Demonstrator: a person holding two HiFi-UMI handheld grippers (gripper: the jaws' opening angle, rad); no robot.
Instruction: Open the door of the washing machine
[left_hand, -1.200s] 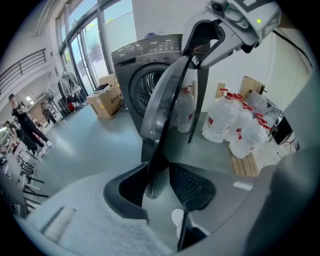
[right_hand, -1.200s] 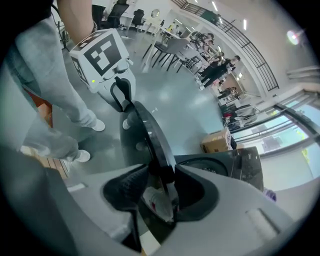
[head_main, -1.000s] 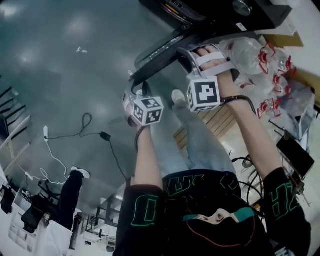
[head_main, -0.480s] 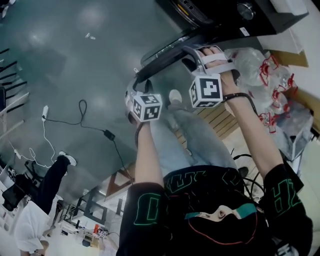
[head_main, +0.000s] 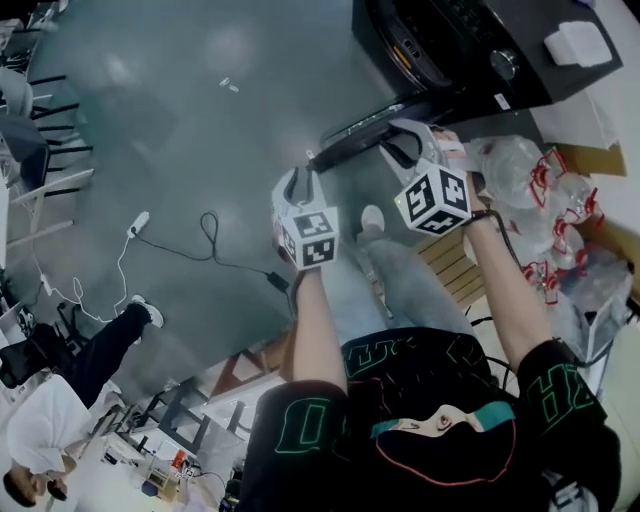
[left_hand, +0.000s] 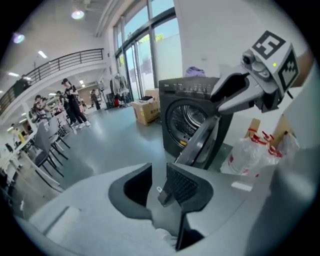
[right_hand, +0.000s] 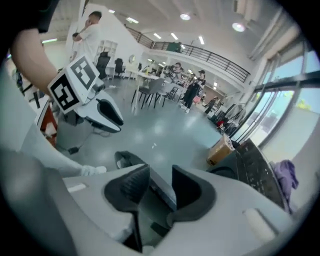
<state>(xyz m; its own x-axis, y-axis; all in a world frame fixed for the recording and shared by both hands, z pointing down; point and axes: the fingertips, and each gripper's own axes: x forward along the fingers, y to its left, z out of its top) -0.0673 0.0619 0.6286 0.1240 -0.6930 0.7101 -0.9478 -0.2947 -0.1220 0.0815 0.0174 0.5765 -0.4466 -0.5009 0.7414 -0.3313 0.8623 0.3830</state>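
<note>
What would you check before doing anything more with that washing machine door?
1. Door swung out from the washing machine: ok.
2. Left gripper empty, jaws apart though they have just been closing: ok.
3. Right gripper has the door's edge between its jaws, which have just been closing; firm pinch: cannot tell.
4. Bags beside the machine clear of the door: ok.
5. Power cable on the floor away from the door: ok.
</note>
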